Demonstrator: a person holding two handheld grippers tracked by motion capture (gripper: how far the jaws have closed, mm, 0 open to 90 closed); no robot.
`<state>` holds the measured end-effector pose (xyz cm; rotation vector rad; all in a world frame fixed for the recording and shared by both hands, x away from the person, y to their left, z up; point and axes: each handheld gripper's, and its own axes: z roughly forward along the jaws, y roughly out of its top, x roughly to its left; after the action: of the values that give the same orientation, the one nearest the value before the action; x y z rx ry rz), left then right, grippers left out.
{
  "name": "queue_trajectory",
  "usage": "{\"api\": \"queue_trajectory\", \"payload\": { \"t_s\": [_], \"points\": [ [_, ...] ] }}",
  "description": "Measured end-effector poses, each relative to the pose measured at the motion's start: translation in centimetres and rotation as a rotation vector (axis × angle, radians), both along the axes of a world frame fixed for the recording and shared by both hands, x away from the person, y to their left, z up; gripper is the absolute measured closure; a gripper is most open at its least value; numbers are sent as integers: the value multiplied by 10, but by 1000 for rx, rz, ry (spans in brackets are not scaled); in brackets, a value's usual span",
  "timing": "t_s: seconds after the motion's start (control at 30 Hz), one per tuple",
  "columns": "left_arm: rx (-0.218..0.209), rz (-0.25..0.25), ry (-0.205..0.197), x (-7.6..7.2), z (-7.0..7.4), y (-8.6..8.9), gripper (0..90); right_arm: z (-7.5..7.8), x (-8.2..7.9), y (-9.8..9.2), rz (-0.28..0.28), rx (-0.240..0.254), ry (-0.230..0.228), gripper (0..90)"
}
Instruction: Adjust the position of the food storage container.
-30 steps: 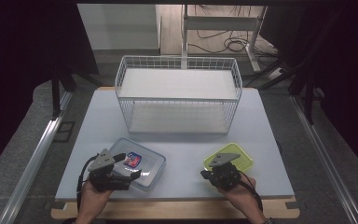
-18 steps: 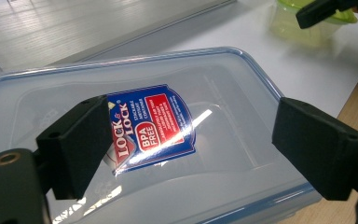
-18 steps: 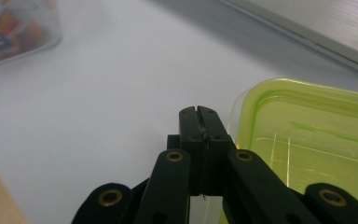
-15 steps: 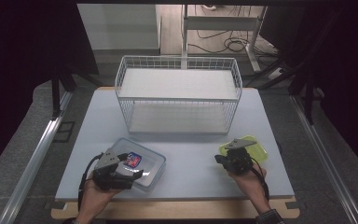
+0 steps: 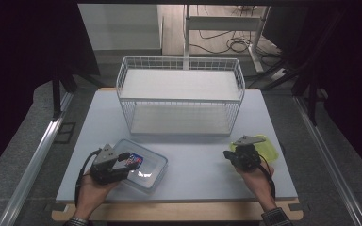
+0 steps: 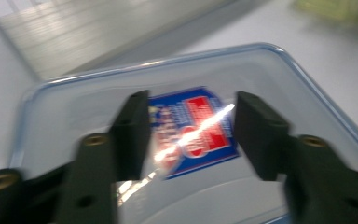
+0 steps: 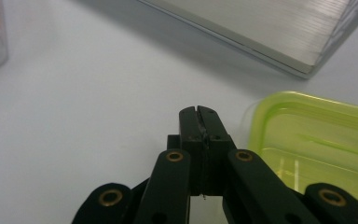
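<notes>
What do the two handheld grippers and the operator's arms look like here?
Both the left gripper and the right gripper are compact black units, each topped by a grey three-cornered plate, with a black cable looping back past the wrist. Up close the fingers are flat matte-black blocks on black links with brass-coloured pivot rings. The forearms are bare; the right wrist wears a dark band.

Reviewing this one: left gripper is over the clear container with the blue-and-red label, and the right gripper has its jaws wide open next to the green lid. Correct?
Not quite. The right gripper has its jaws pressed shut with nothing between them, as the right gripper view shows. The rest holds: it sits beside the green lid, and the left gripper is over the clear container with the blue-and-red label.
</notes>
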<state>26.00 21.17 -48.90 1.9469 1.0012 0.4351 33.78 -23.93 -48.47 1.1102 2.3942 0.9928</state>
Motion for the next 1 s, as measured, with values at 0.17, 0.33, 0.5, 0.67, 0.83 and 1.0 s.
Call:
{"api": "queue_trajectory", "payload": {
  "t_s": [0.17,0.33,0.5,0.67,0.83,1.0],
  "points": [
    [-10,101,-8,2,4,31,839,-1,-16,19,57,-1,-1,892],
    [19,207,2,4,-1,62,900,-4,-25,33,119,-3,-4,892],
    [71,290,57,9,-16,88,900,-8,-30,35,148,28,17,892],
    [113,278,170,16,-35,92,900,-8,-37,39,168,39,21,892],
    [100,204,192,18,-36,79,900,-8,-47,46,203,46,28,892],
    [122,177,187,15,-34,64,900,-7,-54,47,225,48,35,892]
  ]
}}
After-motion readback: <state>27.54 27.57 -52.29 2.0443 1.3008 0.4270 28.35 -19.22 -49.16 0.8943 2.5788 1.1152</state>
